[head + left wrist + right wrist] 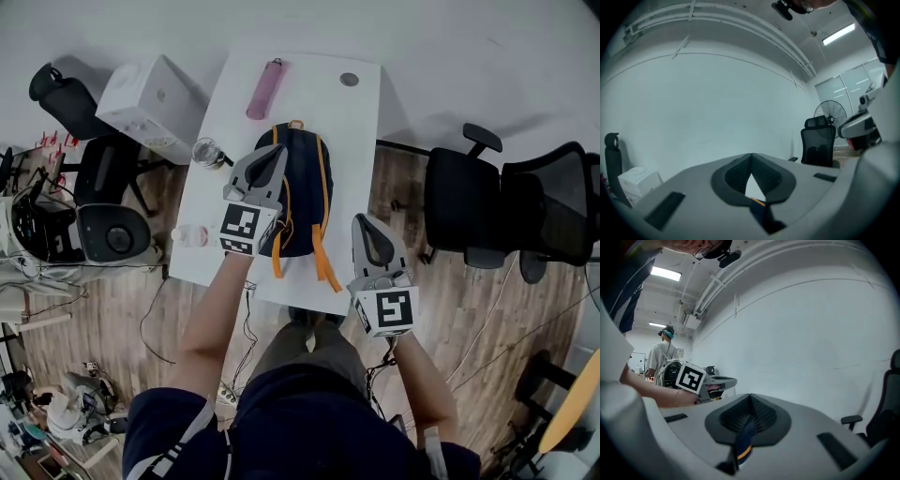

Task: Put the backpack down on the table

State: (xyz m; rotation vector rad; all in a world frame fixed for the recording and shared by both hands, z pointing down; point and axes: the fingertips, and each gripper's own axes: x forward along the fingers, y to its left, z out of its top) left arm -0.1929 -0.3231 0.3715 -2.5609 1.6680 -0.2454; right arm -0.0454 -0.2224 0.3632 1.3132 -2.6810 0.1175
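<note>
- My left tool point(278, 152) is over the left side of the backpack point(302, 183). In the left gripper view, the left tool point(751, 161) has its jaws together at the tips. They pinch a bit of the backpack's dark, orange-edged webbing point(761, 213) low in the throat.
- My right tool point(364, 221) is at about 4 o'clock from the backpack, just off the near right corner of the counter point(225, 103). In the right gripper view, the right tool point(750, 400) is clamped on a dark strip with an orange stripe point(743, 442), also part of the backpack.
- The backpack is navy with orange trim. It sits lengthwise over the middle of the white counter, top handle toward 12 o'clock and orange straps trailing toward 6. I cannot tell whether it rests on the counter or hangs just above it.
- A pink tube-shaped thing point(265, 89) lies at 11 o'clock from the backpack.
- A grey disc point(349, 80) lies at 1 o'clock from the backpack.
- A clear glass point(206, 152) stands at 9 o'clock from it, near the counter's left edge.
- A small white thing point(190, 234) lies at 8 o'clock from it.
- Black office chairs point(469, 206) stand at 3 o'clock, off the counter.
</note>
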